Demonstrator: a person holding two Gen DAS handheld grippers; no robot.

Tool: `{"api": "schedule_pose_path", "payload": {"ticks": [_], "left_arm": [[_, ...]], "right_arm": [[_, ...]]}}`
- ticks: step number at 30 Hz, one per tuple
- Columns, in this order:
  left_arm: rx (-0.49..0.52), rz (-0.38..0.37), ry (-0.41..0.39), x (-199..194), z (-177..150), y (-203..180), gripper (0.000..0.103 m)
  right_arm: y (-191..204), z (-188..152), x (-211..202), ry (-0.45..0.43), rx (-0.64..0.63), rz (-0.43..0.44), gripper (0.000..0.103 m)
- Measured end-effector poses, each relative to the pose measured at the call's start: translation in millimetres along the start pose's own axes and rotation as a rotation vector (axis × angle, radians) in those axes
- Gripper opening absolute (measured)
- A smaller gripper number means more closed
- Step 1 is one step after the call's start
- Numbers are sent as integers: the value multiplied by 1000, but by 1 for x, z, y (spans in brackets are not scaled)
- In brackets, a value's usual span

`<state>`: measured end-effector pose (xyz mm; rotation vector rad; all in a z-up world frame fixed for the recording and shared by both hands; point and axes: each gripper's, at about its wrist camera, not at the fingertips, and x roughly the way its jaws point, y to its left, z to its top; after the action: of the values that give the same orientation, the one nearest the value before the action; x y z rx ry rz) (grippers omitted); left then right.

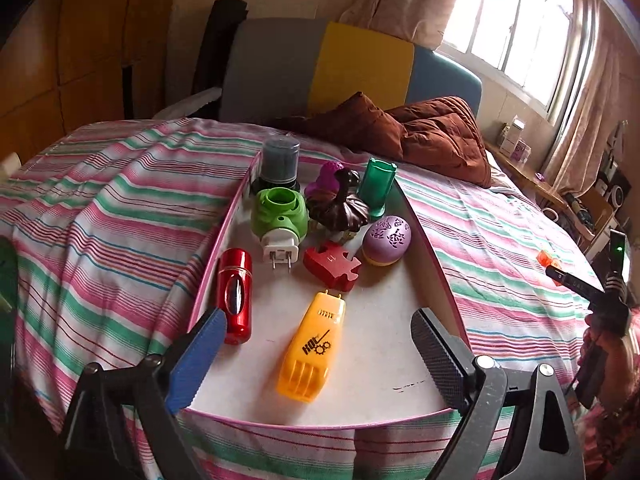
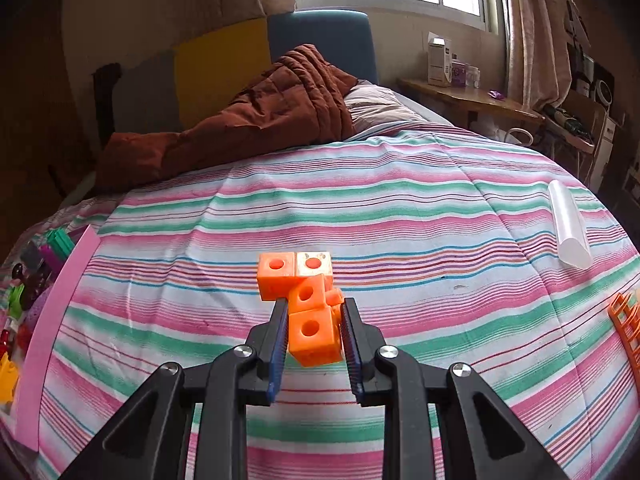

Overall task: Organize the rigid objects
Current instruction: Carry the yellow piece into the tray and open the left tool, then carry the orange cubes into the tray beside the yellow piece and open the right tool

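Observation:
A pink-rimmed tray (image 1: 400, 368) lies on the striped bed and holds several objects: a yellow trimmer-like toy (image 1: 310, 354), a red cylinder (image 1: 235, 295), a green plug-in device (image 1: 279, 216), a red puzzle piece (image 1: 331, 266), a purple egg (image 1: 386, 240), a dark pumpkin shape (image 1: 338, 206), a green cup (image 1: 376, 188) and a grey jar (image 1: 280, 162). My left gripper (image 1: 316, 354) is open above the tray's near end, around the yellow toy without touching it. My right gripper (image 2: 314, 340) is shut on an orange linked-cube piece (image 2: 306, 304) above the bedsheet. It also shows at the right edge of the left wrist view (image 1: 576, 280).
A brown quilt (image 2: 248, 120) lies at the bed's head. A clear plastic tube (image 2: 570, 224) and an orange grid piece (image 2: 626, 328) lie on the sheet at the right. The tray's pink edge (image 2: 52, 312) is at the left. A wooden side table (image 2: 472, 96) stands by the window.

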<state>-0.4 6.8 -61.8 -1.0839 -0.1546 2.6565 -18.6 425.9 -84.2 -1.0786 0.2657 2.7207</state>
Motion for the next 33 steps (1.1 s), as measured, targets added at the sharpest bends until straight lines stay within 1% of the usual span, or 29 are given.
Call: {"api": "schedule_pose_path", "payload": {"ticks": [4, 6, 12, 18, 22, 26, 28, 33], "left_arm": [[5, 34, 13, 1, 1, -3, 98], [13, 50, 9, 0, 1, -5, 103], [38, 95, -27, -9, 5, -6, 103], [44, 154, -69, -21, 6, -4, 103], [29, 177, -81, -28, 5, 2, 103], [-6, 190, -99, -36, 5, 13, 103], [-20, 201, -100, -37, 6, 17, 103], [-41, 227, -99, -42, 4, 26, 103]], "right_arm": [[23, -8, -12, 19, -38, 50, 25], [36, -13, -18, 27, -47, 85, 25], [81, -24, -42, 46, -83, 205, 25], [135, -28, -58, 79, -105, 355, 25], [178, -35, -68, 97, -168, 426, 25], [214, -41, -73, 117, -206, 461, 25], [229, -44, -75, 123, -227, 462, 25], [251, -46, -77, 142, -241, 457, 25]]}}
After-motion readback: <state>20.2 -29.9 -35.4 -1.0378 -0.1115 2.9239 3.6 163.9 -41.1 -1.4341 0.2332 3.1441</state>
